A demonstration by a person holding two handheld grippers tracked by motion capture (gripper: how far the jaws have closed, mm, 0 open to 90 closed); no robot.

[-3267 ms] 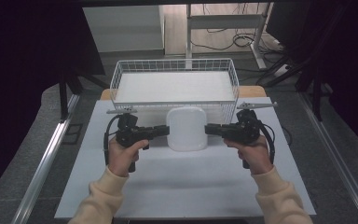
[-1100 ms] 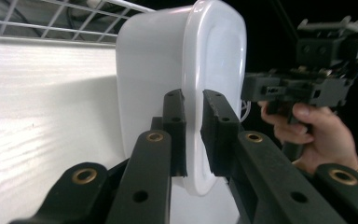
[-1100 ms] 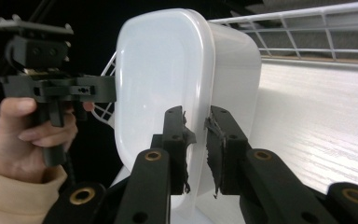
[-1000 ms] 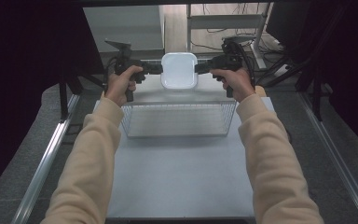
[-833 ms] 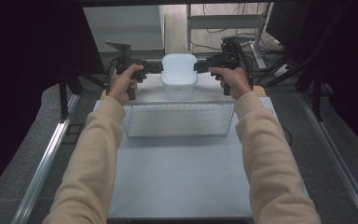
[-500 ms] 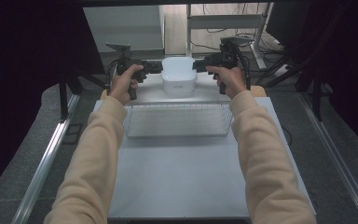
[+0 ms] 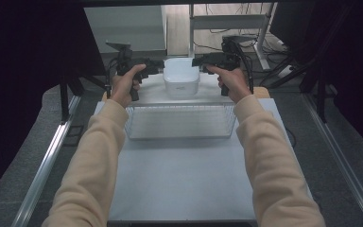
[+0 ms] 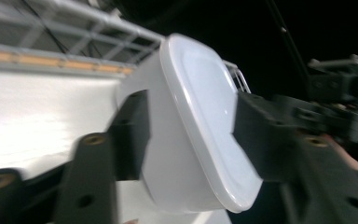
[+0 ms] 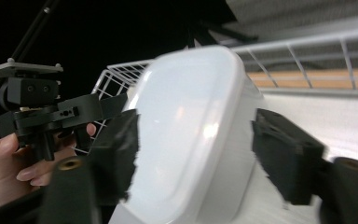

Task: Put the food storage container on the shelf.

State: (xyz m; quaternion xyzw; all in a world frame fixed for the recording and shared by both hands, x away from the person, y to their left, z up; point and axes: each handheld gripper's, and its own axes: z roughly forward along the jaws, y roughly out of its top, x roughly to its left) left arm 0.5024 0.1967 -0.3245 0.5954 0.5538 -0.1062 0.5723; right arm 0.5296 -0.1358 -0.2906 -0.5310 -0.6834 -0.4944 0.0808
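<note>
**White tub held from both sides over the basket's far part**

A white lidded tub [image 7: 181, 75] sits between the two grippers, above the far part of a wire basket [image 7: 179, 120] that stands toward the far edge of the surface [image 7: 184, 184].

The left gripper [image 7: 159, 66] reaches in from the tub's left side; in the left gripper view its jaws close on the tub [image 8: 191, 135], one on the body wall and one on the lid. The right gripper [image 7: 197, 61] comes from the tub's right side, and in the right gripper view its jaws straddle the tub [image 9: 191, 140], clamped across lid and wall. Whether the tub touches the basket floor cannot be told.

The basket's near rim lies just behind the open near half of the surface, where only the person's sleeves cross. The basket's wire sides rise close around the tub in both gripper views.
</note>
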